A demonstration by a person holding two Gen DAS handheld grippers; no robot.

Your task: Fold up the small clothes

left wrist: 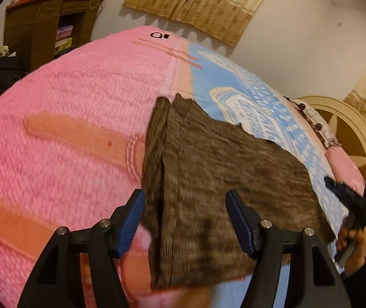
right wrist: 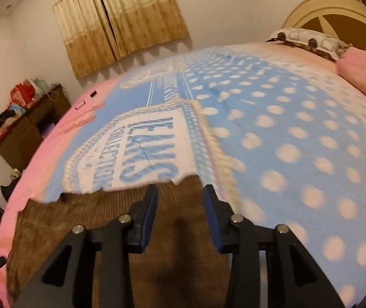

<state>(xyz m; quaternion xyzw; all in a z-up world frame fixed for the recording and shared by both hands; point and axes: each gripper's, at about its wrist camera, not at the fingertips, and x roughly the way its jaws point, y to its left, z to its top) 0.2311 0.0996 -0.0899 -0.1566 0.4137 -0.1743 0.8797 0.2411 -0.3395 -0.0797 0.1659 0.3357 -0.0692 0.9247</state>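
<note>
1. Left wrist view: the left gripper (left wrist: pixel 184 220) hangs over the near part of a brown ribbed garment (left wrist: pixel 224 187) with its blue-padded fingers (left wrist: pixel 129 227) spread wide, nothing pinched between them.
2. The garment lies flat on the bedspread (left wrist: pixel 67 97), partly folded: a narrow strip along its left side is turned over onto the rest, leaving a long crease running away from the camera.
3. It straddles the line where the bedspread's pink half meets its blue, white-dotted half.
4. At the right edge of this view the right gripper (left wrist: pixel 349 197) shows as a dark shape with a green light, held in a hand (left wrist: pixel 355 238) just past the garment's right side.
5. Right wrist view: the right gripper (right wrist: pixel 180 213) sits low over the garment's (right wrist: pixel 105 213) jagged far edge, fingers (right wrist: pixel 212 220) apart and empty.
6. Beyond that edge the bedspread (right wrist: pixel 285 141) carries a white label panel with blue lettering (right wrist: pixel 144 154).
7. Farther out stand a pillow (right wrist: pixel 308 41) against a cream headboard (right wrist: pixel 337 7), beige curtains (right wrist: pixel 116 18) on the wall, and a cluttered brown cabinet (right wrist: pixel 28 128) at the left.
</note>
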